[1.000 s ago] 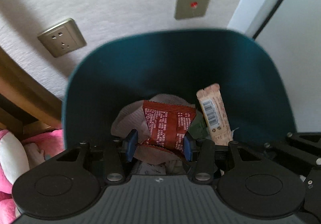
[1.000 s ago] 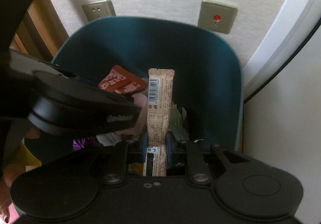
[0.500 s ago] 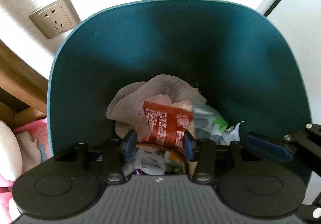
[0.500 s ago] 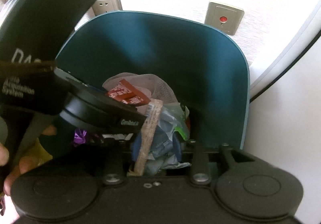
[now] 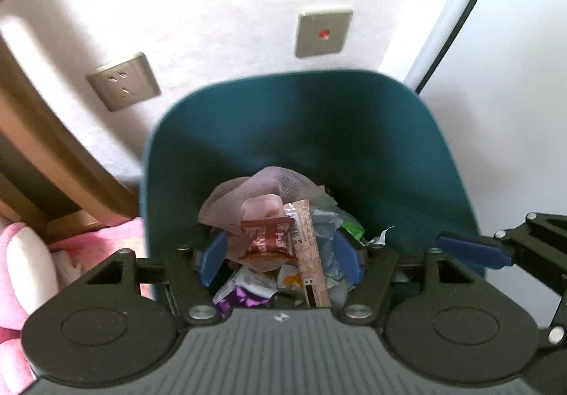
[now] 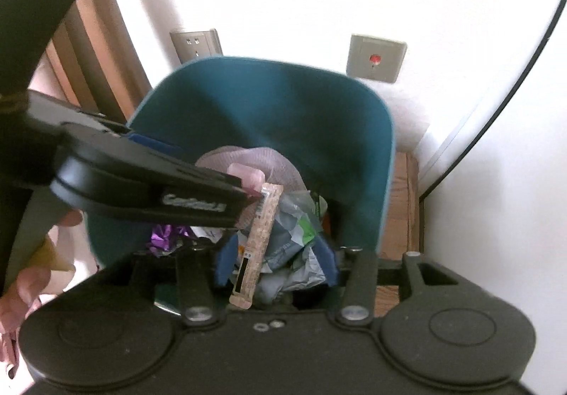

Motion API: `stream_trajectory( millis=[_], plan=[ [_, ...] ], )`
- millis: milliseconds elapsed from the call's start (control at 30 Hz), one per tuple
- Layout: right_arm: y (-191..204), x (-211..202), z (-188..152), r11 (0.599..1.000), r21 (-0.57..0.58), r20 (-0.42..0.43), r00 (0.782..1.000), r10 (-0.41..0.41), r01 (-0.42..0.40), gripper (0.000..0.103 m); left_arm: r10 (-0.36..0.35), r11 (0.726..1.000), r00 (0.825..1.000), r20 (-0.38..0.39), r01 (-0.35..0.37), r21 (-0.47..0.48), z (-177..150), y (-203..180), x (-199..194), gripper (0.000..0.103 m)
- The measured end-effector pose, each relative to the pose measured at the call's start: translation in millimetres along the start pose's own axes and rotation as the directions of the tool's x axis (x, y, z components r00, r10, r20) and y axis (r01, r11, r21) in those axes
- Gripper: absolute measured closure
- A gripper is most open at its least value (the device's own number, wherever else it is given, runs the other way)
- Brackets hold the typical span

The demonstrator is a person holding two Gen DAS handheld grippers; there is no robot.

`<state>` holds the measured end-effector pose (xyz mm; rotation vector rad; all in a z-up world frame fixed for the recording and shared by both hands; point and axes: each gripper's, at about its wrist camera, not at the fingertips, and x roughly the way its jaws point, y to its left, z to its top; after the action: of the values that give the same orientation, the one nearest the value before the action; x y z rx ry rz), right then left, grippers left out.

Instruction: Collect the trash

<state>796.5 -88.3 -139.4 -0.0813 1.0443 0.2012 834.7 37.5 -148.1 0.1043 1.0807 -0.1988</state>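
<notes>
I hold both tongs above the teal bin [image 5: 407,154]. The left gripper [image 5: 280,255] is spreading its jaws; the red wrapper [image 5: 267,241] lies below, between them, on the trash pile, and the pads do not press it. The right gripper [image 6: 274,262] is opening too; the beige bar wrapper [image 6: 258,246] leans just beside its left pad, loose in the bin.
</notes>
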Motion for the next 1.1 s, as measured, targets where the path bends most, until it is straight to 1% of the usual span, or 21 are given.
stream_trajectory(
  millis=[100, 233, 367, 533, 767, 900, 1033, 1100],
  plan=[
    [0.4, -21.7, -6.5, 1.000, -0.007, 0.038, 0.999, 0.016, -0.016, 0.055, 0.022, 1.000, 0.999, 0.047, -0.021, -0.018, -9.8, -1.4, -25.1, 0.037],
    [-1.6, -53.4, -16.8, 0.999, -0.021, 0.091, 0.995, 0.043, -0.041, 0.052, 0.033, 0.999, 0.995, 0.098, -0.029, -0.043, -27.1, -4.5, -58.7, 0.037],
    [-4.6, -84.0, -31.6, 0.997, -0.043, 0.136, 0.988, 0.067, -0.061, 0.050, 0.040, 0.998, 0.988, 0.151, -0.032, -0.058, -46.0, -12.8, -87.9, 0.037],
    [-14.6, -121.6, -56.2, 0.994, -0.038, 0.200, 0.974, 0.106, -0.100, 0.048, 0.061, 0.996, 0.977, 0.206, -0.045, -0.080, -78.4, -29.5, -128.4, 0.037],
    [-20.8, -170.5, -95.6, 0.990, -0.043, 0.297, 0.944, 0.144, -0.138, 0.042, 0.088, 0.992, 0.952, 0.295, -0.057, -0.110, -121.6, -53.8, -183.0, 0.037],
    [-18.5, -194.3, -116.0, 0.986, -0.069, 0.353, 0.921, 0.163, -0.148, 0.039, 0.101, 0.990, 0.934, 0.344, -0.061, -0.126, -144.8, -63.2, -207.1, 0.030],
    [-15.3, -209.9, -133.5, 0.984, -0.075, 0.397, 0.901, 0.176, -0.160, 0.031, 0.115, 0.988, 0.915, 0.386, -0.064, -0.143, -167.7, -70.3, -227.9, 0.029],
    [-11.6, -218.8, -141.6, 0.983, -0.081, 0.414, 0.892, 0.182, -0.163, 0.028, 0.124, 0.987, 0.904, 0.408, -0.069, -0.147, -178.7, -74.1, -236.7, 0.025]
  ],
)
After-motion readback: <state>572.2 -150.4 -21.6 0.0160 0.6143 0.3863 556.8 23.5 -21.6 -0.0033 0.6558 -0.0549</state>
